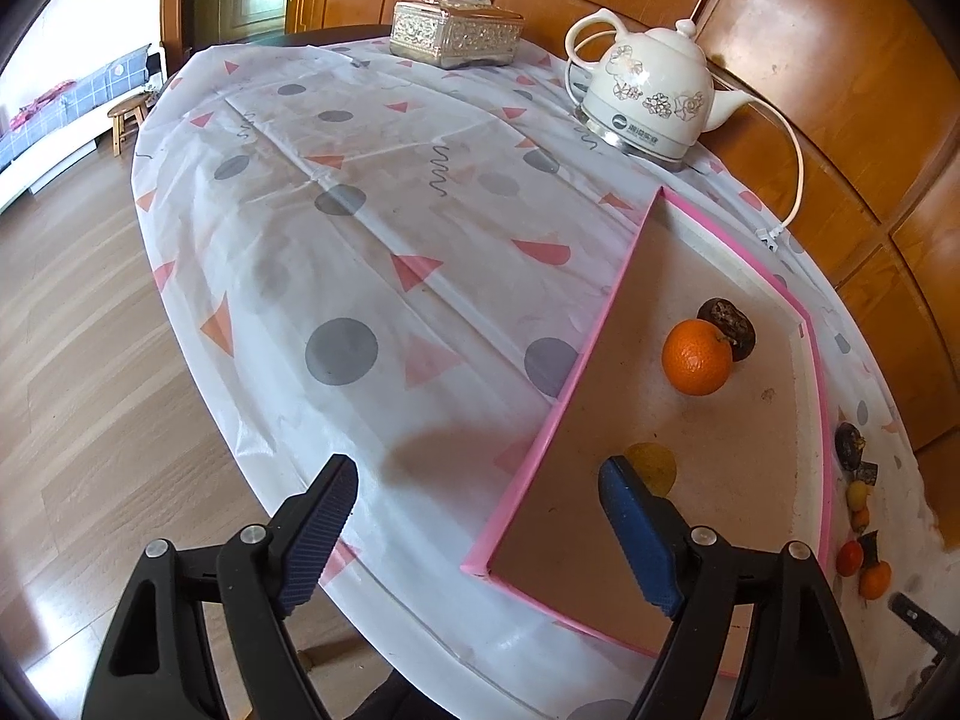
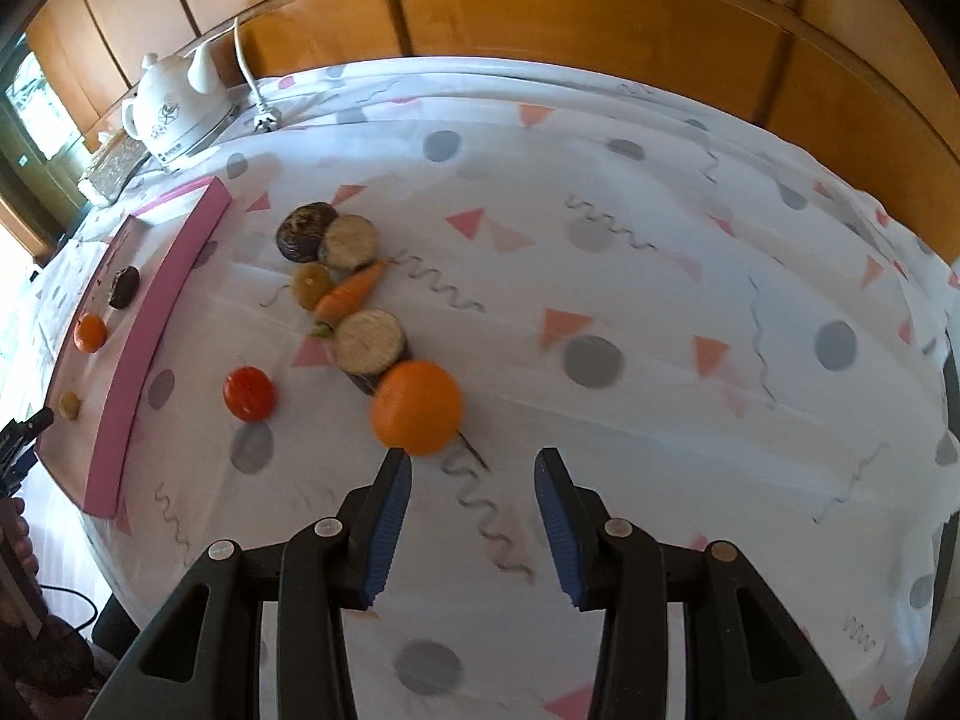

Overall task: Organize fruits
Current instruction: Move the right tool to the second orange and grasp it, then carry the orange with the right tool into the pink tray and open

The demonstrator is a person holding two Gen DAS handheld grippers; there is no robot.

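Wood-panelled walls back a table [image 1: 360,252] under a white cloth printed with grey dots and pink triangles. Over it the right claw [image 2: 474,516] hangs with its blue pads partly apart and nothing between them; a large orange [image 2: 417,407] lies just ahead of its left fingertip, not touching either pad. Beyond that orange, farther from the claw, run two pale cut discs [image 2: 367,341], a small carrot [image 2: 351,295], a little yellow fruit [image 2: 311,285] and one dark wrinkled fruit [image 2: 303,231], bunched in a line and touching. One red tomato [image 2: 249,393] sits apart to the claw's left, between the line and a pink-edged tray [image 2: 150,348].

The left claw [image 1: 480,528] stands wide open and empty over the tray's near corner, one finger over the cloth, the other above the tray floor. Three pieces already lie in the tray [image 1: 600,324]: a yellow fruit [image 1: 654,465] just past the right fingertip, then an orange [image 1: 697,357] touching a dark fruit [image 1: 729,327] farther ahead.

At the far edge stand one white flowered kettle [image 1: 654,99], its base bearing a logo too small to read, and one silver tissue box [image 1: 456,30].
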